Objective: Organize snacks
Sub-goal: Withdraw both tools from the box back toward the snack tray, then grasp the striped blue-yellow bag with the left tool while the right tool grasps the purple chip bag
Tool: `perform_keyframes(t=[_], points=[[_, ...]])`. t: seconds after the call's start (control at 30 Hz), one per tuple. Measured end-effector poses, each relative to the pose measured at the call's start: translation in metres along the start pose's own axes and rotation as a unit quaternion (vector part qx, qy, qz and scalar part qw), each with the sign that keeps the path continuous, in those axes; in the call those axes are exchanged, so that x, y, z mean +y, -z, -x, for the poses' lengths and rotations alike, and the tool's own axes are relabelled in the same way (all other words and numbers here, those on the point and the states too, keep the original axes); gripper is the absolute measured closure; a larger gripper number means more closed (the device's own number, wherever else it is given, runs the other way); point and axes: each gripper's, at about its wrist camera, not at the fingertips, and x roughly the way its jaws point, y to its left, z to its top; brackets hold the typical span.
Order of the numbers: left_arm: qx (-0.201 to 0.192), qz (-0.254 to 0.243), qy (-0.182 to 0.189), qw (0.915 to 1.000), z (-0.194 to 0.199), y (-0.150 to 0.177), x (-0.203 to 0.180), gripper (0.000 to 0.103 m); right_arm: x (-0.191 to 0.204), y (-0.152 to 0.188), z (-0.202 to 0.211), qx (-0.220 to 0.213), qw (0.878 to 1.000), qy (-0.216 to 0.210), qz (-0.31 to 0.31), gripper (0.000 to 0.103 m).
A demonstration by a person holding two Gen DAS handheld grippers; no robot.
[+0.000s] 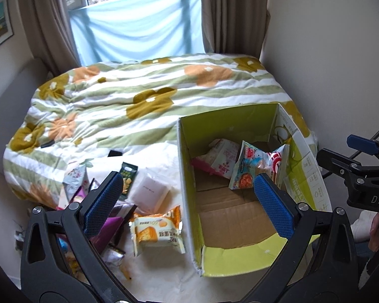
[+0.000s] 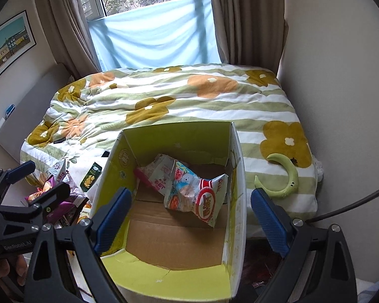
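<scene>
**Open box on the bed, loose snacks to its left**

The cardboard box [image 2: 174, 232] stands open-topped on the bed [image 2: 214, 106], its green inner walls upright and its far wall near the striped quilt. Three snack bags [image 2: 189, 192] lie together at its far end; the brown floor nearer the cameras is bare. The left gripper [image 1: 187, 202] hovers over the box's left wall, fingers [image 1: 102, 202] spread wide and holding nothing, one over the loose pile, the other inside the box. The right gripper [image 2: 189, 219] hangs over the box's near end, fingers [image 2: 267, 219] also spread and empty, straddling the right wall. Left of the box, an orange cracker pack [image 1: 156, 229] lies just beside its wall, with a white pouch [image 1: 150, 192] and a dark green packet [image 1: 127, 176] beyond. A green crescent [image 2: 283, 176] rests on the quilt, right of the box
</scene>
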Motion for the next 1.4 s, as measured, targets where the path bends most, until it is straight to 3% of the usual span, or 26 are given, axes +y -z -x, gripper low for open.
perform_keyframes(t=[0.3,0.47,0.73,1.1,1.4], points=[[-0.027,0.017,-0.008,0.9995,0.055,0.055,0.059,0.001,0.056,0.043,0.033,-0.024,1.000,-0.001,0.003,0.009],[-0.035,0.023,-0.029,0.9987,0.091,0.095,0.119,0.001,0.112,0.067,0.050,-0.047,0.999,-0.012,-0.003,0.009],[-0.045,0.043,-0.048,0.9969,0.125,0.148,0.221,0.001,0.201,0.097,0.050,-0.043,0.997,-0.058,-0.017,0.009],[-0.007,0.056,-0.013,0.9983,0.094,0.200,0.307,0.001,0.279,0.115,0.012,-0.014,0.997,-0.076,-0.021,0.009],[0.025,0.051,0.001,0.9984,0.030,0.231,0.313,0.001,0.314,0.105,-0.046,0.007,0.995,-0.083,0.059,0.009]])
